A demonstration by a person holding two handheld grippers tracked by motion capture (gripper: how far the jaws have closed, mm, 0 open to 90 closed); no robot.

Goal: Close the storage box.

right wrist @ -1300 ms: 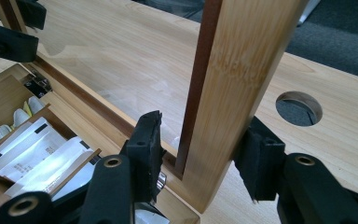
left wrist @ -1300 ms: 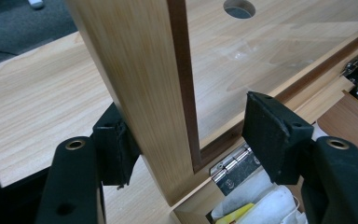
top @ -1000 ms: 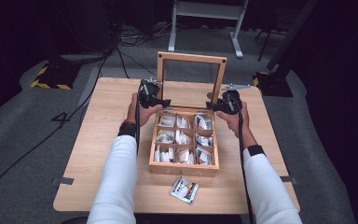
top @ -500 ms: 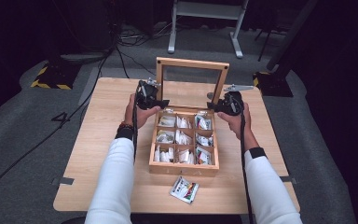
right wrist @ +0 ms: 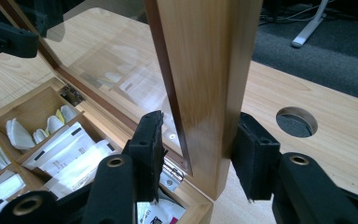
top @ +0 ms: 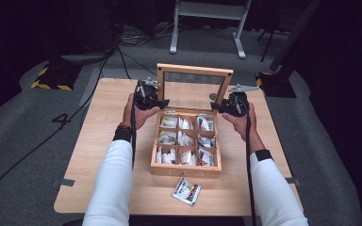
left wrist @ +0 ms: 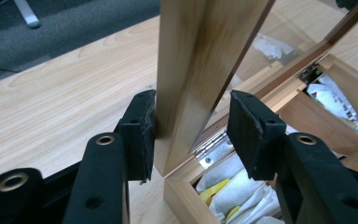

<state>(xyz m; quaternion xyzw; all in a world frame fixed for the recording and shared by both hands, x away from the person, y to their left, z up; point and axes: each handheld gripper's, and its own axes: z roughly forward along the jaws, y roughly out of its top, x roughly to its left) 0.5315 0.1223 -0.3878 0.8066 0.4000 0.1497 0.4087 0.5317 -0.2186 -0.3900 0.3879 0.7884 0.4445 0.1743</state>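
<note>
While closing, left gripper (left wrist: 191, 133) straddles lid (left wrist: 200, 70).

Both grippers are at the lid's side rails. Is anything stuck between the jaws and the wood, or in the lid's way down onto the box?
Nothing visible. The left gripper and right gripper straddle bare rails of the lid. The left jaws have just been closing. Tea bags look below the box rim.

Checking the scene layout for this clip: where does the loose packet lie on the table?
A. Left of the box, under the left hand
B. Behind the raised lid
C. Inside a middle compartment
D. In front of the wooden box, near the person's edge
D. In the high view the loose packet lies flat on the table, just in front of the wooden box.
</note>
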